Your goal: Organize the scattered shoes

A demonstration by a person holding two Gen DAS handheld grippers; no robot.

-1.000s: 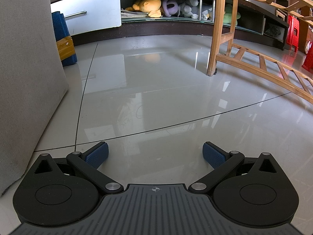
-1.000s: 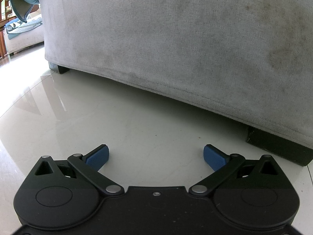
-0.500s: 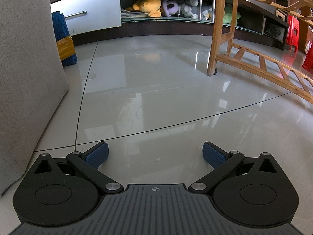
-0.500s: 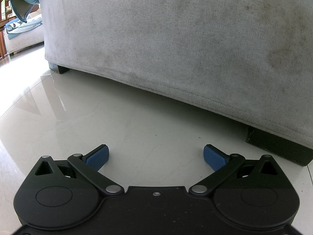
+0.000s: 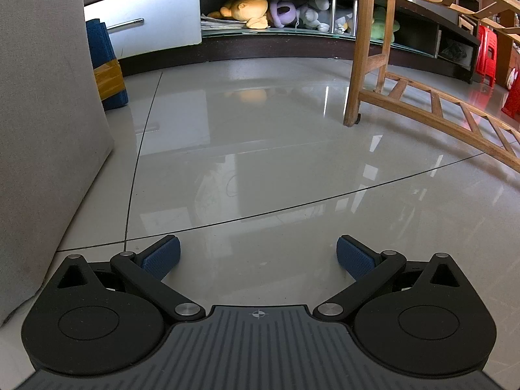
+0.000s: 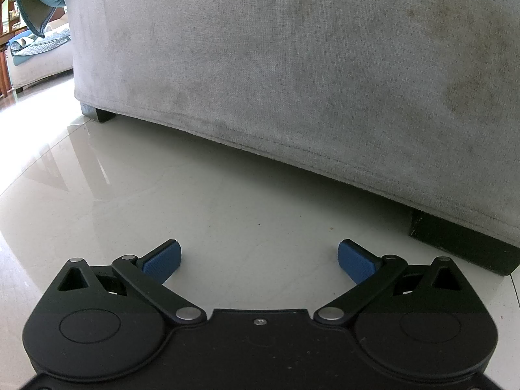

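Observation:
No shoes show in either view. My left gripper [image 5: 258, 253] is open and empty, low over the glossy tiled floor [image 5: 276, 149], its blue pads [image 5: 162, 256] wide apart. My right gripper [image 6: 258, 255] is also open and empty, low over the floor [image 6: 195, 201], and faces the base of a grey fabric sofa [image 6: 292, 65].
In the left wrist view the grey sofa side [image 5: 42, 130] stands at the left, a blue bundle with yellow tape [image 5: 107, 65] behind it, a low cabinet with plush toys [image 5: 260, 9] at the back, a wooden frame [image 5: 364, 48] and red stools [image 5: 487, 52] at the right. Dark sofa feet [image 6: 461, 243] stand near my right gripper.

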